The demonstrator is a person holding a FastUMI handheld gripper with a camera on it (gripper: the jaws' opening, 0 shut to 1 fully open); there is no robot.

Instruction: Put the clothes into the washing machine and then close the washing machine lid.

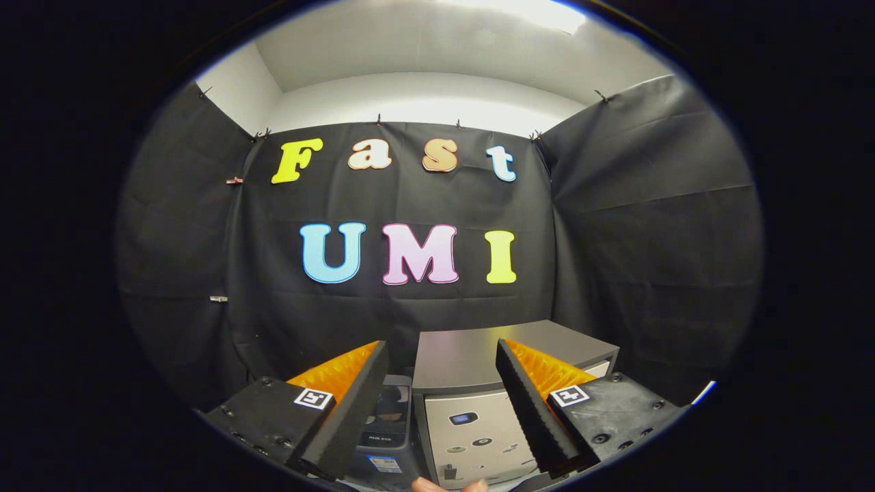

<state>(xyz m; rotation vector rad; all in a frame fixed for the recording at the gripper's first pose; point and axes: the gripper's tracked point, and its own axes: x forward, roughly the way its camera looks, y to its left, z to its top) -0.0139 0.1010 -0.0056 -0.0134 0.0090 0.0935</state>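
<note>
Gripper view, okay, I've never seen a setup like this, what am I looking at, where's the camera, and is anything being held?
The camera rides on a handheld gripper and looks forward along its two fingers, the wedge shapes at the bottom. They stand apart, open, with nothing held between them. Beyond them sits a grey boxy washing machine with its flat lid down, and a darker box beside it. Black cloth walls surround the booth. A bit of a person's hand peeks in below. I can't make out any clothes.

Bright light glares from the ceiling point(533, 14) overhead; the cloth wall point(410, 307) stays dim and even, fisheye bending bows straight edges outward, focus sharp, fingers point(355, 410) spread, lit from above
</note>
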